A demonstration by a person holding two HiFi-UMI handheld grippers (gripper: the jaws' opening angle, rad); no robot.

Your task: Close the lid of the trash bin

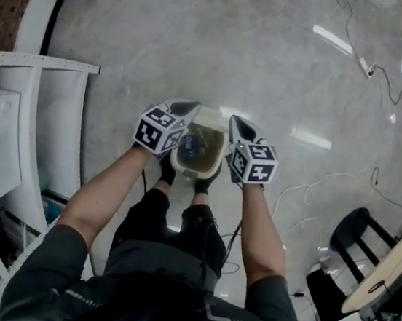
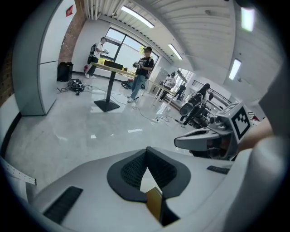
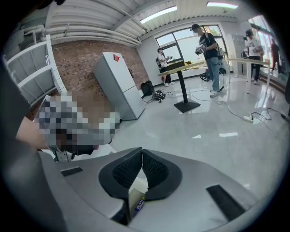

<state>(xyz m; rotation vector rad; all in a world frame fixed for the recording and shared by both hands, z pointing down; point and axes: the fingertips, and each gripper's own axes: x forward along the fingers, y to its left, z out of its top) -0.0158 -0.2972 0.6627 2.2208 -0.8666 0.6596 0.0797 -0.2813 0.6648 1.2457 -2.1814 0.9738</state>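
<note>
The trash bin (image 1: 183, 162) stands on the floor just ahead of the person's feet. It has a pale rim and an open top with dark rubbish inside; I cannot make out its lid clearly. My left gripper (image 1: 186, 109) hangs over the bin's left rim and my right gripper (image 1: 238, 125) over its right rim. Each is shut with nothing between its pads. In the left gripper view the left gripper (image 2: 147, 152) has its pads meeting at the tip, with a yellow-brown bit of the bin below. The right gripper (image 3: 142, 152) looks the same, above white paper and a dark wrapper.
White shelving (image 1: 13, 139) stands close on the left. Cables (image 1: 315, 186) trail over the grey floor to the right, near a black stand and a round wooden top (image 1: 385, 268). Far off are people at a standing table (image 2: 108, 86) and a white cabinet (image 3: 120, 86).
</note>
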